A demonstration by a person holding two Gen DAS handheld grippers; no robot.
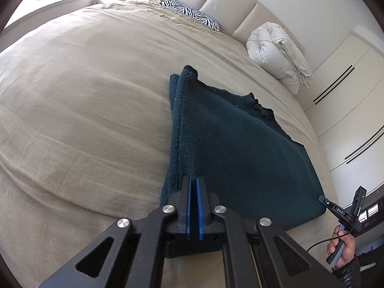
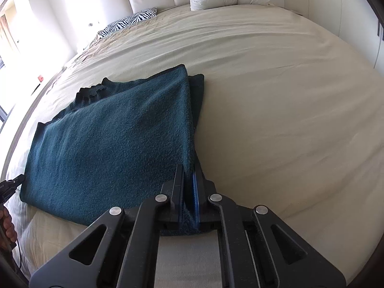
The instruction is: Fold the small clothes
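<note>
Lying across the beige bed [image 1: 84,100], the dark teal sweater [image 1: 235,148] runs lengthwise from the frame's bottom toward its upper middle, folded edge raised. We hold it at both near corners: our left gripper [image 1: 194,192] clenches the left fold, our right gripper [image 2: 189,182] clenches the other [image 2: 108,139]. Its collar is dark and hard to read. A zebra pillow [image 1: 192,13] sits upper centre.
</note>
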